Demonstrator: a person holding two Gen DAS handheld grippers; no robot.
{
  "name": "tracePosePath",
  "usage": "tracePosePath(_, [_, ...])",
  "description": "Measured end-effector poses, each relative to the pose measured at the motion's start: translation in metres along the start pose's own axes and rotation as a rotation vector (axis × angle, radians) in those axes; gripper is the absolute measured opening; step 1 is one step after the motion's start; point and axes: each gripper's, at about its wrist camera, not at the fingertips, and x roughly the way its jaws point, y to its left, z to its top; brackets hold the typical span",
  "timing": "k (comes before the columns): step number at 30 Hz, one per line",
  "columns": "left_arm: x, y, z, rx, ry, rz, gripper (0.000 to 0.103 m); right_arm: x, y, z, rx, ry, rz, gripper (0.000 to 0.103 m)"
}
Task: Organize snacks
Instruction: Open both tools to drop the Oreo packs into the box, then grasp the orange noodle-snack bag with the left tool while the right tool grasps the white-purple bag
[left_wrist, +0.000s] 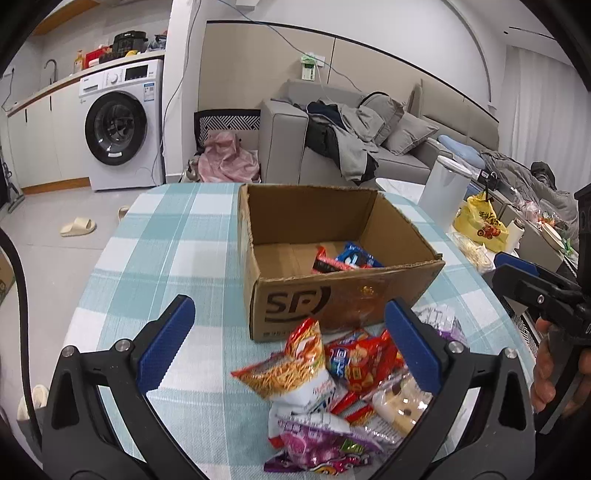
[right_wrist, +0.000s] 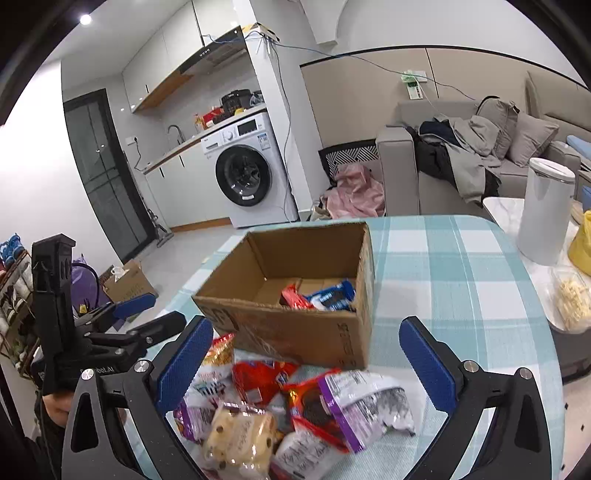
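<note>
An open cardboard box (left_wrist: 343, 295) (right_wrist: 295, 332) stands on the checked tablecloth; inside lie a red packet (left_wrist: 325, 263) (right_wrist: 293, 297) and a blue packet (left_wrist: 356, 256) (right_wrist: 334, 295). A pile of snack packets (left_wrist: 332, 380) (right_wrist: 291, 402) lies in front of the box, nearer me. My left gripper (left_wrist: 291, 341) is open above the pile with nothing held, its blue pads wide apart. My right gripper (right_wrist: 314, 363) is likewise open over the pile, empty. The right gripper also shows at the right edge of the left wrist view (left_wrist: 532, 280), and the left one at the left of the right wrist view (right_wrist: 136, 317).
A white cylindrical canister (right_wrist: 545, 210) (left_wrist: 443, 186), a yellow bag (left_wrist: 480, 223) and a food tray (right_wrist: 570, 302) sit on a side table to the right. Sofa with clothes (left_wrist: 351, 140), washing machine (left_wrist: 122, 125) and slippers (left_wrist: 78, 226) lie beyond the table (left_wrist: 166, 240).
</note>
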Motion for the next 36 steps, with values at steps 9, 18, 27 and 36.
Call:
tracePosePath(9, [-0.001, 0.006, -0.015, -0.023, 0.045, 0.013, 0.102, 0.004, -0.008, -0.016, -0.023, 0.071, -0.037, 0.103])
tracePosePath(18, [0.015, -0.002, -0.024, 0.008, 0.116, 0.028, 0.102, 0.012, -0.025, -0.021, -0.026, 0.134, -0.077, 0.103])
tracePosePath(27, [0.037, -0.001, -0.031, 0.008, 0.173, 0.061, 0.102, 0.034, -0.04, -0.034, -0.01, 0.226, -0.09, 0.103])
tracePosePath(36, [0.052, 0.005, -0.036, -0.004, 0.219, 0.044, 0.102, 0.053, -0.045, -0.045, -0.01, 0.285, -0.103, 0.103])
